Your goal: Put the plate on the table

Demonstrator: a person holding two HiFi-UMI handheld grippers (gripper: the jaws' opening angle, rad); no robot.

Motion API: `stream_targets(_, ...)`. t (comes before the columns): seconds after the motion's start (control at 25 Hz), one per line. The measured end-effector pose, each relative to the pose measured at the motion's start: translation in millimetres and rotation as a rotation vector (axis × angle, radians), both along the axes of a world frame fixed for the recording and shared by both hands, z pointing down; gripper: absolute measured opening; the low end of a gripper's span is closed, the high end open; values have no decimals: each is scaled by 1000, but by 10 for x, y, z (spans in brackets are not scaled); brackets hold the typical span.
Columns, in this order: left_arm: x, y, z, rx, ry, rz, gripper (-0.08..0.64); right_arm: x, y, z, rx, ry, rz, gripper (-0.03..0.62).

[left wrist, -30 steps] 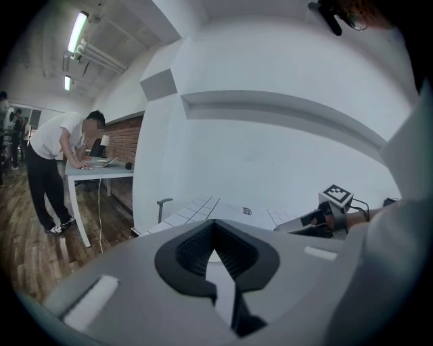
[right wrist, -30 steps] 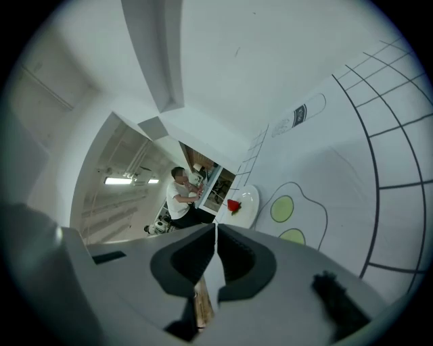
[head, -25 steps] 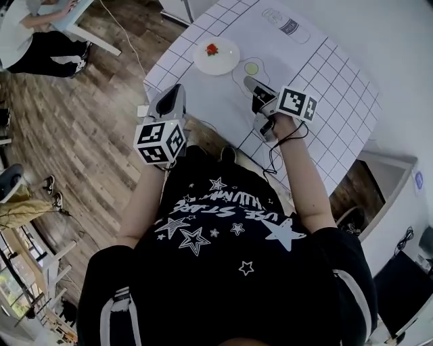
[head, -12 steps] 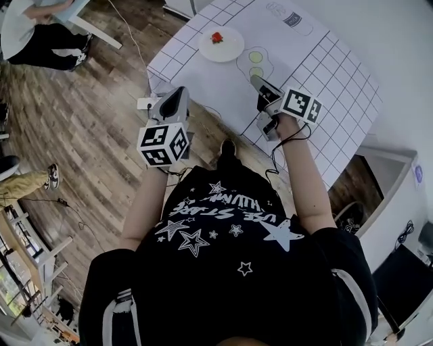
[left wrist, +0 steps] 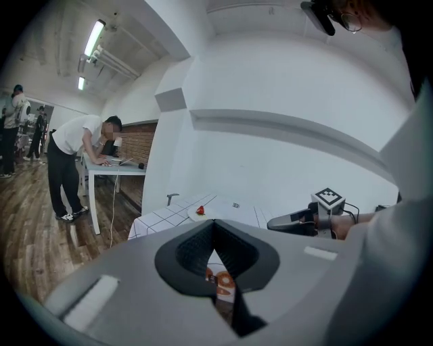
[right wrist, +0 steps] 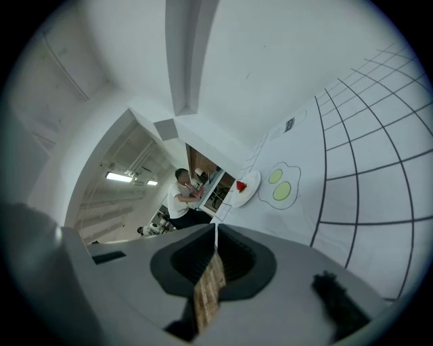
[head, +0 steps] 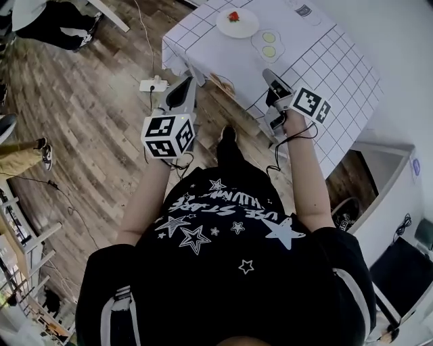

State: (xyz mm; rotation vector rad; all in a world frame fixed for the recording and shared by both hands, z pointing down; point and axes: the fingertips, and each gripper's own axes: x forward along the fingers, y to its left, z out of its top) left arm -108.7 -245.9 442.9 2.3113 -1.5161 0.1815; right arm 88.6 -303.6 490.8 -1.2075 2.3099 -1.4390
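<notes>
In the head view, a round white plate (head: 237,22) is seen on the far part of the desk (head: 331,64), whose white cover is ruled with thin dark lines. A small red item (head: 233,15) lies on the plate, and a fried-egg print (head: 268,44) is drawn just beside it. The left gripper (head: 187,82) is held over the wooden plank floor (head: 81,101), off the desk's near edge. The right gripper (head: 269,73) is held over that edge, and both are well apart from the plate. In the left gripper view, the smooth grey jaws are seen pressed together with nothing between them (only a thin slit shows), and the plate (left wrist: 201,213) is small beyond them, with a person (left wrist: 71,159) bent over another desk further off. In the right gripper view, the jaws are likewise pressed together and empty. The plate (right wrist: 247,187) is seen beyond them as a shallow disc beside the two yellow yolks.
</notes>
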Motion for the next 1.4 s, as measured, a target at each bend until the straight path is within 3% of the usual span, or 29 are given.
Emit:
stream_targets(0.56,-388,1382,-28,16,15,-15,8,-135,1402,-157,15,47,20,20)
stream_targets(0.92,-229,1791,-163,62,20,52,8,-61,2056,-279,33,103,24,20)
stream_targets(1.4,103,2092,-345,110,17,63,8,237,2342,-556,94,159,-14,17)
